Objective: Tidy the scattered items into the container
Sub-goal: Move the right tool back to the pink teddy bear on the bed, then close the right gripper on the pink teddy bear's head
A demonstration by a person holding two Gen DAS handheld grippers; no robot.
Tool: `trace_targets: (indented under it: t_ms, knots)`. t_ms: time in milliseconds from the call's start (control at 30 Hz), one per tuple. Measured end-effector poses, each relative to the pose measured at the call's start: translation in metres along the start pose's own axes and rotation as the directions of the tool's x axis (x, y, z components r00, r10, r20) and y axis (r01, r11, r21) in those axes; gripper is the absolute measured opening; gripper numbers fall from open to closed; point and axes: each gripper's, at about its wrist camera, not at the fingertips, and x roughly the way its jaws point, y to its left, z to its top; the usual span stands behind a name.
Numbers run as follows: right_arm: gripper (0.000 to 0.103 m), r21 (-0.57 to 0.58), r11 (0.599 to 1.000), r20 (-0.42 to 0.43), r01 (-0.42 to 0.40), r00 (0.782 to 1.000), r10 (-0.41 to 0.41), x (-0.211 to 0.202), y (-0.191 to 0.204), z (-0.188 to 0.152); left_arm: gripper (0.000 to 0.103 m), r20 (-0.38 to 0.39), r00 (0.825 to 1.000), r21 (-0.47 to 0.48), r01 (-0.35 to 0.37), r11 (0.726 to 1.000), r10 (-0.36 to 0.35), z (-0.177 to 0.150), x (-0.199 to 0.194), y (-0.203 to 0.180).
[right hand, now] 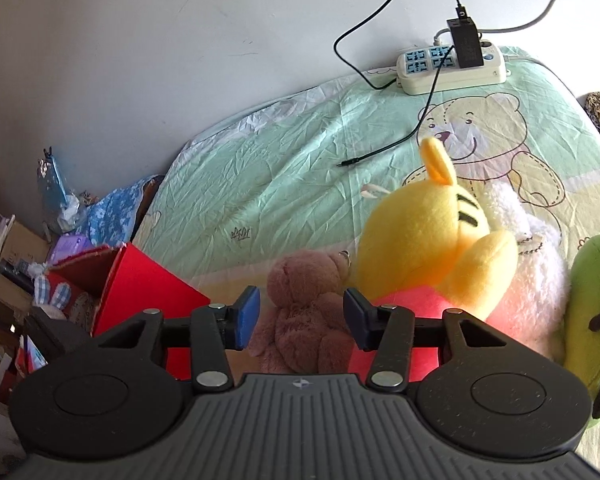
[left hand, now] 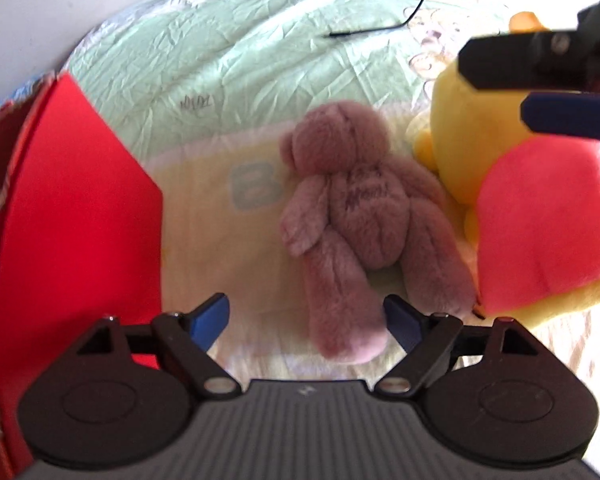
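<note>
Approach is the step in hand, judged from how things lie: no toy is gripped yet. In the left wrist view the left hand-held gripper [left hand: 306, 320] hangs with its blue pads spread wide, empty, and the near leg of the pink teddy bear [left hand: 354, 220] lies between them at 6 o'clock. The bear lies on its back on the bed [left hand: 204, 52], head toward 12 o'clock. The red box [left hand: 72, 208], the likely container, stands open at 9 o'clock, just beside the left pad. At 3 o'clock the yellow plush with a red shirt [left hand: 540, 220] touches the bear's side. The right hand-held gripper [right hand: 300, 318] is also spread and empty, poised above the bear and the yellow plush.

The next move probably calls for the left pads to drop lower, pinch the soft leg or body, then lift and swing toward 9 o'clock over the box rim.

Dark stitched writing crosses the bear's belly, too blurred to read. A large pale letter, apparently "B", is printed on the sheet beside the bear's head. Farther off, a cartoon bear print and a power strip [right hand: 452, 66] lie near the wall.
</note>
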Motion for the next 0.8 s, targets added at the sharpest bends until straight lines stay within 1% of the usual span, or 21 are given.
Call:
trace_targets:
  t_ms: [33,133,200,233,300,367,500,567,633,667,733,800]
  knots:
    - [0.051,0.018,1.000,0.003,-0.003,1.000,0.003,-0.005,-0.001,0.008,0.086,0.012,1.000,0.020,-0.005,1.000,0.005,0.004,-0.005,-0.001]
    - [0.051,-0.002,1.000,-0.006,-0.014,1.000,0.014,-0.021,0.008,0.039,0.088,0.050,0.998,0.088,-0.052,0.995,0.048,0.019,-0.022,-0.003]
    - [0.052,-0.021,1.000,-0.019,-0.012,1.000,0.011,-0.030,0.017,0.060,0.091,0.085,0.994,0.108,-0.076,0.991,0.067,0.027,-0.034,0.001]
    - [0.053,-0.032,0.999,-0.030,-0.004,1.000,0.003,-0.034,0.023,0.070,0.094,0.101,0.992,0.116,-0.088,0.989,0.076,0.030,-0.039,0.003]
    - [0.054,-0.049,0.999,-0.056,0.005,0.998,-0.007,-0.035,0.034,0.085,0.094,0.114,0.989,0.111,-0.102,0.989,0.090,0.031,-0.044,0.007]
    - [0.055,-0.040,0.999,-0.095,-0.004,0.995,0.000,-0.028,0.041,0.090,0.094,0.118,0.989,0.102,-0.102,0.990,0.090,0.028,-0.045,0.010]
    - [0.055,-0.023,0.999,-0.196,-0.028,0.980,0.023,0.005,0.050,0.077,0.091,0.112,0.991,0.077,-0.083,0.994,0.074,0.016,-0.038,0.013]
    - [0.054,-0.014,1.000,-0.255,-0.026,0.967,0.022,0.025,0.051,0.063,0.093,0.129,0.988,0.091,-0.102,0.991,0.090,0.007,-0.032,0.008]
    - [0.054,-0.059,0.998,-0.302,0.001,0.953,-0.018,0.044,0.052,0.047,0.094,0.153,0.981,0.118,-0.140,0.983,0.121,-0.003,-0.030,-0.003]
    - [0.054,-0.084,0.996,-0.324,0.014,0.945,-0.041,0.054,0.053,0.040,0.094,0.158,0.980,0.125,-0.143,0.982,0.123,-0.007,-0.028,-0.006]
    - [0.054,-0.135,0.990,-0.353,0.046,0.931,-0.091,0.069,0.052,0.027,0.092,0.139,0.986,0.123,-0.108,0.986,0.091,-0.012,-0.021,-0.010]
    - [0.054,-0.176,0.982,-0.372,0.069,0.919,-0.131,0.079,0.047,0.021,0.084,0.113,0.991,0.124,-0.090,0.988,0.076,-0.016,-0.011,-0.013]
